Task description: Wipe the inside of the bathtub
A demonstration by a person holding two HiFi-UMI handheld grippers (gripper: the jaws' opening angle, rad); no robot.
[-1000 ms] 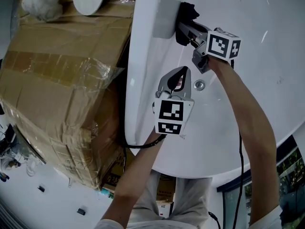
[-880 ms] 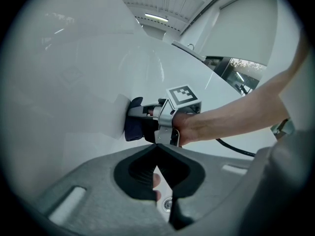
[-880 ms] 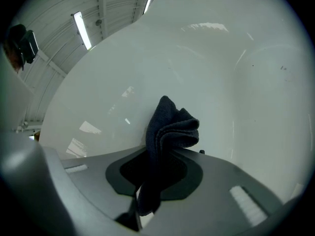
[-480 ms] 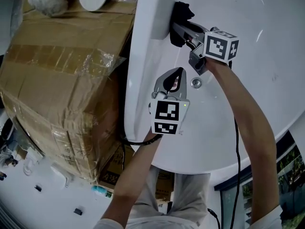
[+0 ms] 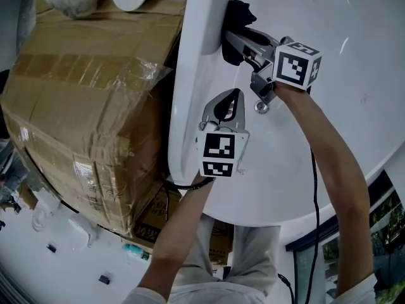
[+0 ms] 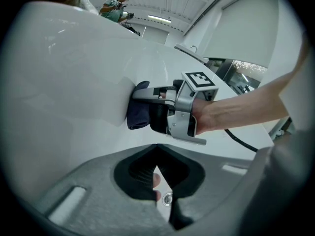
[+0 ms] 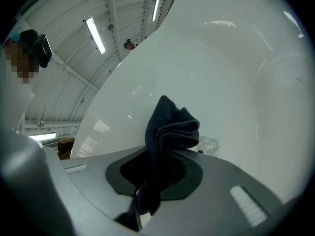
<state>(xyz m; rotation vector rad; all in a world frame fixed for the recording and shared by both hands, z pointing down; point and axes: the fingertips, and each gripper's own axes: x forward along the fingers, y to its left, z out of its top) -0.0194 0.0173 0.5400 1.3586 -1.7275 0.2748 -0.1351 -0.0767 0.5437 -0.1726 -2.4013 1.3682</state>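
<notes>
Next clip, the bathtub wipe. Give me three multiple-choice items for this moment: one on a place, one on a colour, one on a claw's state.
1. Where does the right claw hold the cloth?
A. over the drain
B. at the inner wall of the bathtub, just under the rim
C. on the cardboard box

2. What colour is the cloth?
A. white
B. yellow
C. dark, near black

3. How is the left claw?
A. shut, with nothing in it
B. shut on the cloth
C. wide open

Key: 1 B, the left gripper view shows the cloth against the wall below the rim. 2 C, it stands dark against the white bathtub. 3 A, its tips meet with nothing between them.
</notes>
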